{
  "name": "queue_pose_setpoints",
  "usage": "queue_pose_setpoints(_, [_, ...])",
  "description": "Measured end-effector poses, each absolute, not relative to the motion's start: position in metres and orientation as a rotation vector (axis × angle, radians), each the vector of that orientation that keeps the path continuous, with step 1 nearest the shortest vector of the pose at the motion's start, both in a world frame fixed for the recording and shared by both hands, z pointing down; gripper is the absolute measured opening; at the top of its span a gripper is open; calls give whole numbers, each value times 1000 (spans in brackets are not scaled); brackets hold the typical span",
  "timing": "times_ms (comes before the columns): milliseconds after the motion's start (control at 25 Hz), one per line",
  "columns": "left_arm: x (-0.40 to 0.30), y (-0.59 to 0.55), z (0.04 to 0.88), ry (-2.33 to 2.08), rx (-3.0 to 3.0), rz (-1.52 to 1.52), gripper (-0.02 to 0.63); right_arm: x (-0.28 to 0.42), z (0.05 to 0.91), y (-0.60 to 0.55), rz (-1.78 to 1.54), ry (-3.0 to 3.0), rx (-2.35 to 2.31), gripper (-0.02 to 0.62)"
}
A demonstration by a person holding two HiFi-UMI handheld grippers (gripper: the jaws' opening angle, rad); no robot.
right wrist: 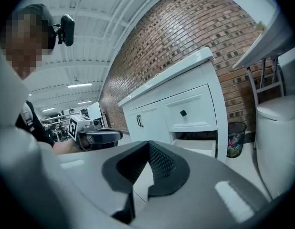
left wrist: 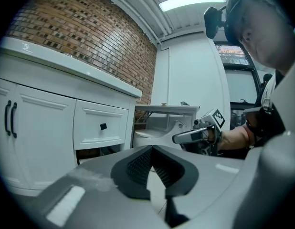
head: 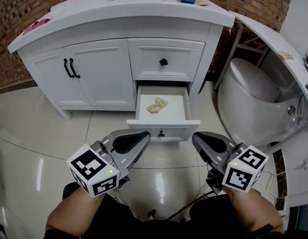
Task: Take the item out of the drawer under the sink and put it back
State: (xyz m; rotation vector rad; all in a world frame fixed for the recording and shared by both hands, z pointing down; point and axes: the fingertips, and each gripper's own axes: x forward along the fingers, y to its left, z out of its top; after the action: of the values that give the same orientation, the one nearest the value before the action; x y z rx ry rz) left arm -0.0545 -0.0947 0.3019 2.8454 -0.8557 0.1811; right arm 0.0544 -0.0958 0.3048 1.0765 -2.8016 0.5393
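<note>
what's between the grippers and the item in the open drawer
Nothing covers the beige item in the open drawer. Only the drawer's front panel stands between it and the left gripper and right gripper; reaching over looks clear.

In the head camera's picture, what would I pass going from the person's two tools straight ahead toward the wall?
Near to far: left gripper and right gripper side by side → open drawer → crumpled beige item lying in it → closed drawer above → white countertop.
</note>
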Motion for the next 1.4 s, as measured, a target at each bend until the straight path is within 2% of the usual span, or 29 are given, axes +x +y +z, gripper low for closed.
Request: queue_pose_setpoints(1400, [-62, -89, 299, -866, 2842, 187, 6, 47, 301, -93, 502, -2813, 1042, 3])
